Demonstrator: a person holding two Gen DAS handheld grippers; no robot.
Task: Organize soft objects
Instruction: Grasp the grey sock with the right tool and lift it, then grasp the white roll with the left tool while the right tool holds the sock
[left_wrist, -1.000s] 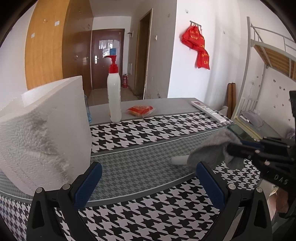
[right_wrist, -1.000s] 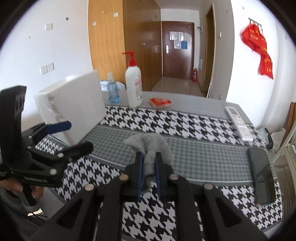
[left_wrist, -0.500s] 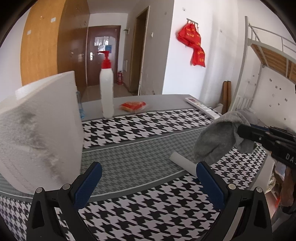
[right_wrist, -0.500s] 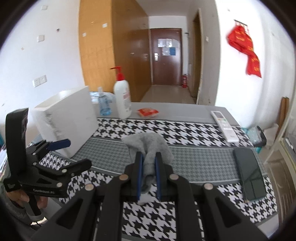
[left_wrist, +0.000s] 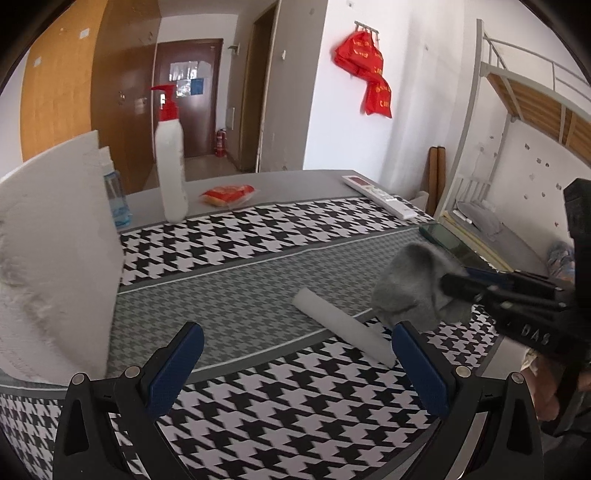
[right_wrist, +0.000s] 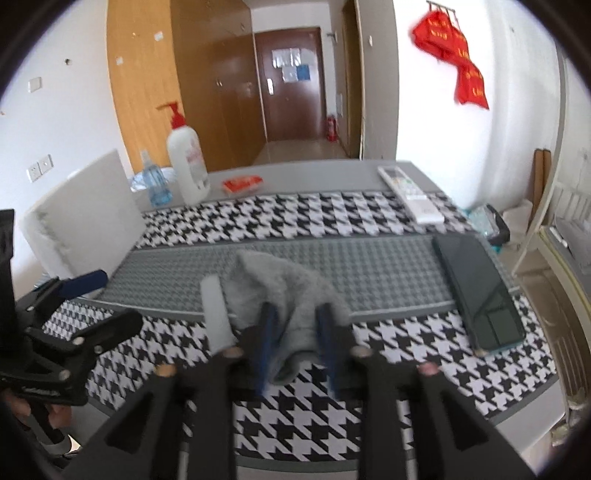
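A grey fuzzy sock (right_wrist: 291, 295) hangs between the blue pads of my right gripper (right_wrist: 295, 314), which is shut on it just above the houndstooth tablecloth; it also shows in the left wrist view (left_wrist: 413, 288). A white rolled sock (left_wrist: 343, 325) lies on the cloth beside it, seen in the right wrist view too (right_wrist: 216, 314). My left gripper (left_wrist: 295, 354) is open and empty, low over the cloth, left of the white roll. The right gripper (left_wrist: 454, 280) enters the left wrist view from the right.
A big white tissue pack (left_wrist: 51, 258) stands at the left. A pump bottle (left_wrist: 170, 158), a small blue bottle (right_wrist: 155, 184), a red packet (left_wrist: 227, 194) and a remote (right_wrist: 410, 192) are at the back. A dark phone (right_wrist: 480, 288) lies at the right.
My right gripper lowered the grey sock back toward the cloth and its jaws have widened slightly around it. The white roll shows more fully. The left gripper stayed open.
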